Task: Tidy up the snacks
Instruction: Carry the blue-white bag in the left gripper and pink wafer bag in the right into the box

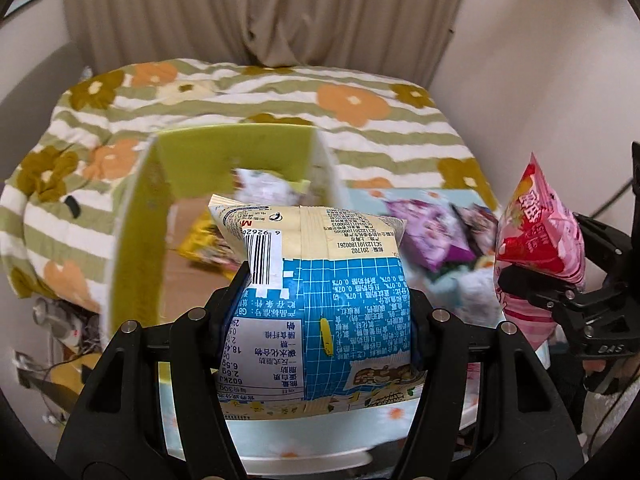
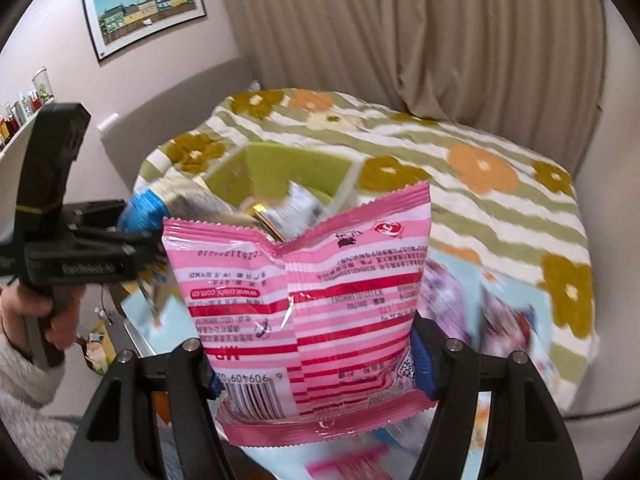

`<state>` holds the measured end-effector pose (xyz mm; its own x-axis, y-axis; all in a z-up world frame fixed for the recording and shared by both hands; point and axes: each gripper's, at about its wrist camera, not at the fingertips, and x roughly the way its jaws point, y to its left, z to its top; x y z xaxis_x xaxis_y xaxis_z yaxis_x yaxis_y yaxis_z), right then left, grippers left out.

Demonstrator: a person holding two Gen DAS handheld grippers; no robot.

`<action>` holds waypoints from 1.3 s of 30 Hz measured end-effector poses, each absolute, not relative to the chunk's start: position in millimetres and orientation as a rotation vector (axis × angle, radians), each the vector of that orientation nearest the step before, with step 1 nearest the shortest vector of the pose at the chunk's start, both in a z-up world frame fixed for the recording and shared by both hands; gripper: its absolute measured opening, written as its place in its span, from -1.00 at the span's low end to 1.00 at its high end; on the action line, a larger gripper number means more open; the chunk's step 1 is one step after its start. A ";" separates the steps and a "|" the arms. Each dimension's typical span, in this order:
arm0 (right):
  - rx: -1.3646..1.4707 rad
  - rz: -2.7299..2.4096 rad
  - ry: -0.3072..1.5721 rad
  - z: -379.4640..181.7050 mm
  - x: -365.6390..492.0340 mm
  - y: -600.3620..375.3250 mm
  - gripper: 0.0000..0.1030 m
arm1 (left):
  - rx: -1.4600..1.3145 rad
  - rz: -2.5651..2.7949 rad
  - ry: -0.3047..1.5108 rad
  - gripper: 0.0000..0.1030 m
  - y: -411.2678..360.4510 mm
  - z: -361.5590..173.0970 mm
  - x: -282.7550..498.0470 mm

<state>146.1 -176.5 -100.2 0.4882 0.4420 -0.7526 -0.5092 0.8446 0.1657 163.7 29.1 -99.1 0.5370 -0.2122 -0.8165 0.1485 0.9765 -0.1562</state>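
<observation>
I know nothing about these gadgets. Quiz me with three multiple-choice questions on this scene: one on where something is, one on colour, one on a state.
1. Where is the green box relative to the held packets?
A. behind them
B. under the curtain
C. on a shelf

2. The packet in the right gripper is mainly:
A. purple
B. pink
C. yellow

3. The left gripper is:
A. wide open
B. shut on the blue packet
C. out of view

Answers: 1 A, the box stands beyond both. 2 B, the pink packet has red stripes. 3 B, its fingers squeeze the packet's sides.

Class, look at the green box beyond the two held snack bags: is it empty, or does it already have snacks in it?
Not empty. The green box is open-topped, and a yellow packet and a white packet lie inside it.
</observation>
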 end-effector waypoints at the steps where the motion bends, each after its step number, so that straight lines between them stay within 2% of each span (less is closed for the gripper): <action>1: -0.080 0.587 0.892 -99.7 152.6 -163.4 0.27 | -0.069 -0.204 0.985 0.15 38.3 -100.8 168.0; 7: -0.050 0.593 0.950 -110.9 184.0 -94.5 0.27 | -0.055 -0.168 1.048 0.15 92.7 -128.5 193.9; 15: 0.009 0.525 1.056 -143.0 202.5 -59.5 0.27 | 0.006 -0.241 1.104 0.18 104.2 -167.3 209.2; 17: 0.028 0.503 1.067 -148.2 203.0 -60.3 0.27 | 0.014 -0.261 1.098 0.39 101.5 -172.0 210.1; 18: 0.032 0.496 1.070 -148.6 203.2 -60.3 0.27 | 0.021 -0.262 1.096 0.77 99.6 -172.9 209.2; 19: 0.036 0.488 1.073 -149.8 203.0 -61.1 0.27 | 0.029 -0.256 1.092 1.00 98.4 -173.1 208.1; 30: -0.007 0.484 1.060 -148.0 199.3 -64.7 0.29 | -0.019 -0.143 1.075 1.00 123.7 -167.4 178.3; 39: -0.047 0.523 1.078 -149.8 216.9 -30.7 0.31 | -0.041 -0.078 1.046 1.00 142.2 -150.8 167.6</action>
